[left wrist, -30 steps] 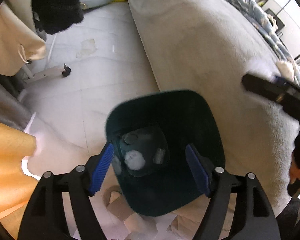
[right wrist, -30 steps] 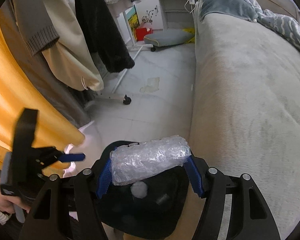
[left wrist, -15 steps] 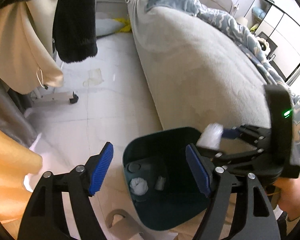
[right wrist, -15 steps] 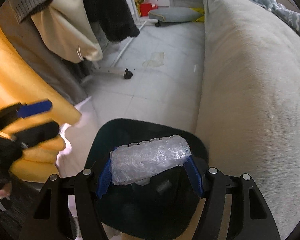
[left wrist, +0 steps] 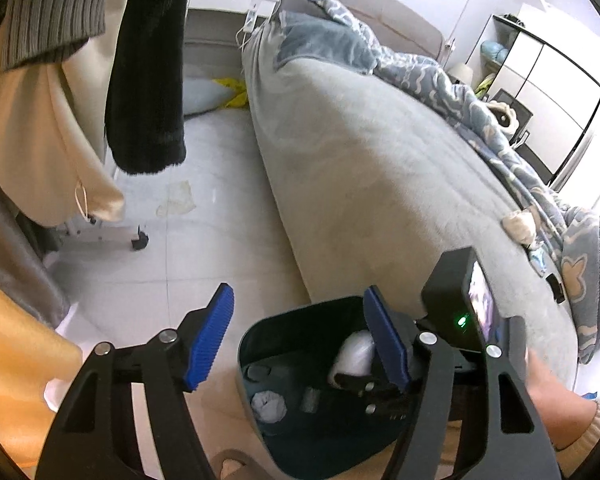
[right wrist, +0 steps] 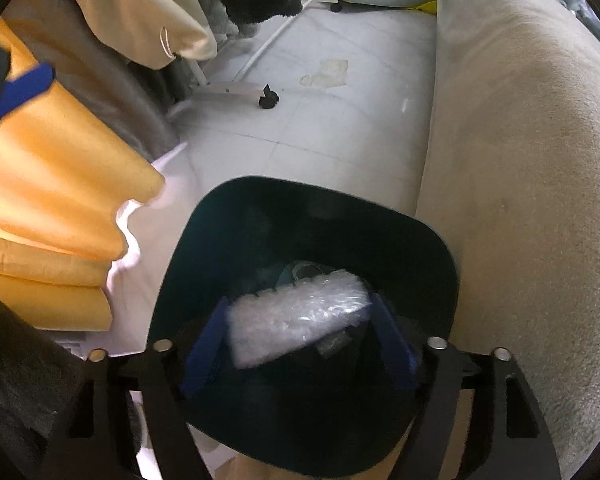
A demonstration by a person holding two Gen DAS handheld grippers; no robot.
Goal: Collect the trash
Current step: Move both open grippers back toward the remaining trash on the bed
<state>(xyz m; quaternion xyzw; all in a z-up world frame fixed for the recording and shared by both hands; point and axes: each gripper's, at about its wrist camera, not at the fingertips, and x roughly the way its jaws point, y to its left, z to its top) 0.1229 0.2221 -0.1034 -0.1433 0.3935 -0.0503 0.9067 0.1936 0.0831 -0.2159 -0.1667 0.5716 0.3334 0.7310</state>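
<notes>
A dark teal bin [right wrist: 320, 216] stands on the floor against the bed. My right gripper [right wrist: 299, 300] points down into its mouth. A roll of bubble wrap [right wrist: 296, 320] lies tilted between the blue pads. The jaws are opening and the pads look just clear of the wrap's ends. My left gripper [left wrist: 298, 296] hovers over the bin's left rim [left wrist: 244, 360]; its jaws are closing with nothing between them. The left wrist view shows the bubble wrap [left wrist: 354, 356] inside the bin above a crumpled tissue [left wrist: 268, 404]. One blue pad [right wrist: 20, 88] of the left gripper shows in the right wrist view.
A grey bed [left wrist: 380, 180] with a blue blanket [left wrist: 440, 76] runs along the right. Hanging clothes [left wrist: 144, 80] and a rack's caster [left wrist: 139, 242] stand at the left, with orange fabric [right wrist: 60, 180] by the bin. Pale floor tiles [left wrist: 220, 200] lie between them.
My right gripper sank into the bin's mouth with the bubble wrap, and its jaws spread. My left gripper rose, tilted up off the bin toward the room, and its jaws narrowed.
</notes>
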